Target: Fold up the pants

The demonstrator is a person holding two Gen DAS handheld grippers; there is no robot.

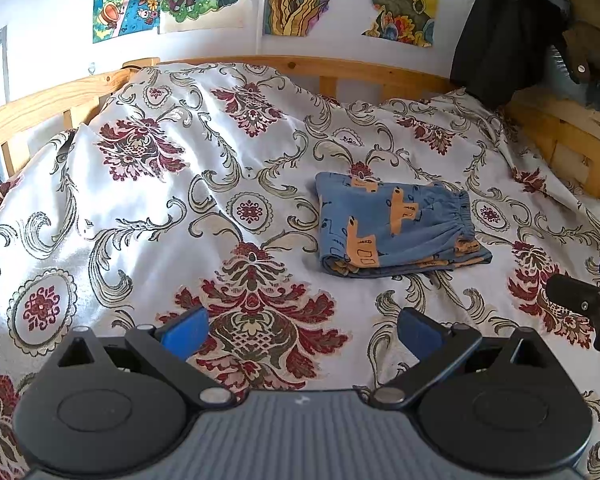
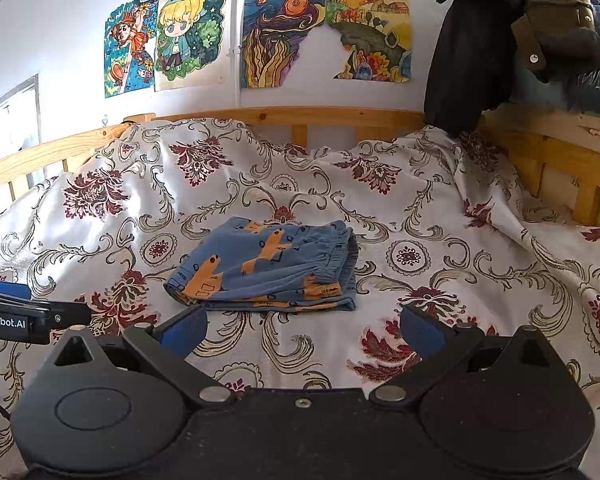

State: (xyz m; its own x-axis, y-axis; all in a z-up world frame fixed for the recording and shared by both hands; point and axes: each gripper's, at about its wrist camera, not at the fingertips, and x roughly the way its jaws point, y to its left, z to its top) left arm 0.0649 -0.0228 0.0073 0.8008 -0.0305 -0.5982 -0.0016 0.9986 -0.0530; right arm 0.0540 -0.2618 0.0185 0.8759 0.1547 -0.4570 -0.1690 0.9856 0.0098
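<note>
On the floral bedspread (image 1: 148, 216), left gripper (image 1: 302, 330) hangs low with blue pads spread, grasping nothing. Right of it, small blue pants with orange print (image 1: 396, 226) lie folded into a compact stack mid-bed, elastic waistband toward the right, clear of both tools. Right gripper (image 2: 304, 330) sits just short of the stack, jaws released, empty. Fold looks done or nearly so. Fabric judged light, soft, limp, layers likely to slide; best pinch is the thick folded edge nearest the cameras, or the gathered waistband.
</note>
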